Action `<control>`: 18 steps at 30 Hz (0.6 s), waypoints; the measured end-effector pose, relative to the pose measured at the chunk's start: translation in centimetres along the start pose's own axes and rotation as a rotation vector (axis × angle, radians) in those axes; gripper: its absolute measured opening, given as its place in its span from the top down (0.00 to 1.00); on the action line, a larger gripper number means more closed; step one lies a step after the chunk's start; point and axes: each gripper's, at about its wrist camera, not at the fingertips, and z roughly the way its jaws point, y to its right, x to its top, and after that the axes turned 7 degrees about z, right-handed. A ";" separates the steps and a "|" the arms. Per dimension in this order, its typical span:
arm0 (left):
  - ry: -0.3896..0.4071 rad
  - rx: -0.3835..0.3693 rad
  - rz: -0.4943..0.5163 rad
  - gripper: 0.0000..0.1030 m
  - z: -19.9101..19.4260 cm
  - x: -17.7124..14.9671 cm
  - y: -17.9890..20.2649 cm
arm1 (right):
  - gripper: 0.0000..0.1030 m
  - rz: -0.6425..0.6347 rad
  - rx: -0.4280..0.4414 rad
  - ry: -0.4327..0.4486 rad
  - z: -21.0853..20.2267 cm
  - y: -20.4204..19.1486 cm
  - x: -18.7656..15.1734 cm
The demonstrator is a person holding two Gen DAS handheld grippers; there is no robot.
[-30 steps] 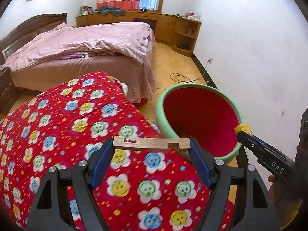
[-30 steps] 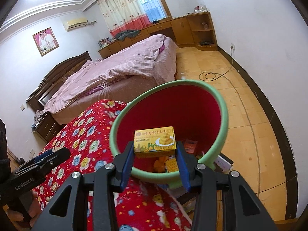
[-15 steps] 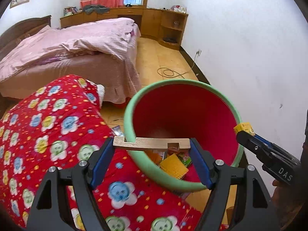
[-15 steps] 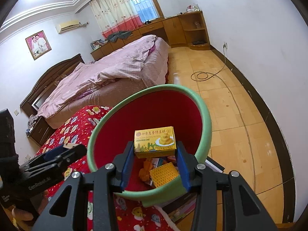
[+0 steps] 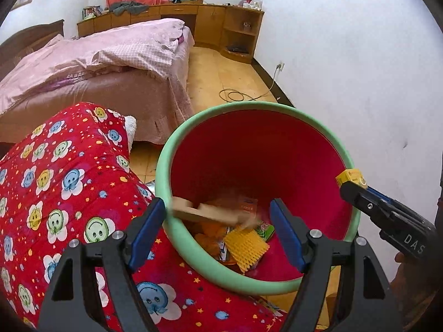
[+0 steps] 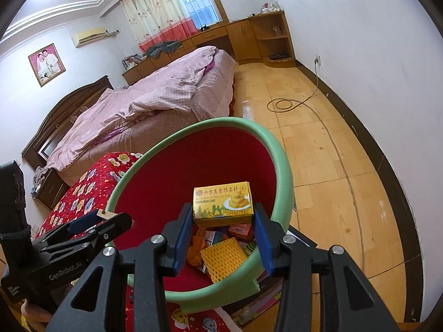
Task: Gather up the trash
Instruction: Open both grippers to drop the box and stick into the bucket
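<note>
A red bin with a green rim (image 5: 171, 149) stands beside a red flowered quilt (image 5: 69, 193). My left gripper (image 5: 218, 221) hangs over its near edge. A wooden strip (image 5: 210, 213) lies blurred and tilted between the jaws, with its ends clear of both pads. In the right wrist view the strip (image 6: 103, 214) shows at the left gripper (image 6: 110, 221) tips. My right gripper (image 6: 223, 221) is shut on a yellow cake box (image 6: 223, 203) above the bin rim (image 6: 282, 166). That box (image 5: 351, 175) and the right gripper (image 5: 349, 184) appear over the bin's right side in the left wrist view.
Inside the bin lie a yellow foam net (image 5: 246, 246), orange scraps and small packets. A pink bed (image 5: 110, 63) stands behind the quilt. A cable (image 6: 285, 103) coils on the wooden floor near the white wall. Papers lie under the bin's right side.
Both grippers came forward and down over the bin. The wooden strip, gripped pad to pad before, now hangs loose and blurred between the left jaws. The yellow box stays gripped.
</note>
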 end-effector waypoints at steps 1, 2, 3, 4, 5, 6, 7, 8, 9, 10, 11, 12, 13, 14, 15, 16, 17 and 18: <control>0.003 -0.005 0.001 0.25 0.0 0.0 0.0 | 0.56 0.001 0.000 -0.001 0.1 0.1 0.0; 0.007 -0.012 0.002 0.25 -0.1 0.0 0.1 | 0.56 0.002 0.000 -0.002 0.1 0.2 0.0; 0.008 -0.013 0.002 0.25 -0.1 0.0 0.2 | 0.56 0.001 0.000 -0.002 0.1 0.2 0.0; 0.007 -0.012 0.003 0.25 -0.2 0.0 0.3 | 0.56 0.000 0.001 -0.003 0.2 0.2 0.0; 0.006 -0.008 0.004 0.25 -0.2 0.0 0.3 | 0.56 -0.001 0.002 -0.003 0.3 0.1 0.0; 0.005 -0.006 0.004 0.25 -0.1 0.0 0.3 | 0.56 -0.002 0.001 -0.004 0.4 0.1 0.0; 0.005 -0.005 0.002 0.25 -0.2 0.0 0.3 | 0.56 -0.001 0.000 -0.004 0.4 0.2 0.0; 0.004 -0.004 -0.001 0.25 -0.2 -0.1 0.3 | 0.55 0.001 0.000 -0.005 0.5 0.3 0.0; 0.001 -0.004 -0.004 0.25 -0.2 -0.2 0.2 | 0.55 0.004 -0.002 -0.006 0.5 0.4 0.0; 0.000 -0.002 -0.006 0.25 -0.3 -0.2 0.2 | 0.55 0.008 -0.003 -0.006 0.6 0.4 0.0; -0.001 0.002 -0.010 0.25 -0.4 -0.3 0.1 | 0.55 0.012 -0.001 -0.008 0.6 0.5 0.0; 0.000 0.003 -0.014 0.25 -0.5 -0.4 0.0 | 0.55 0.018 0.004 -0.012 0.6 0.6 0.0; 0.000 0.003 -0.018 0.25 -0.6 -0.4 -0.1 | 0.54 0.020 0.007 -0.015 0.6 0.6 -0.1; 0.000 0.004 -0.024 0.25 -0.8 -0.4 -0.2 | 0.53 0.023 0.012 -0.019 0.6 0.6 -0.1; 0.000 0.005 -0.026 0.25 -0.9 -0.5 -0.2 | 0.49 0.023 0.023 -0.020 0.6 0.6 -0.1; 0.000 0.006 -0.028 0.25 -1.1 -0.5 -0.2 | 0.44 0.022 0.029 -0.021 0.5 0.6 0.0; 0.000 0.010 -0.029 0.25 -1.3 -0.5 -0.3 | 0.42 0.021 0.036 -0.021 0.4 0.5 -0.1; 0.000 0.014 -0.031 0.25 -1.6 -0.6 -0.3 | 0.40 0.021 0.036 -0.019 0.4 0.4 -0.1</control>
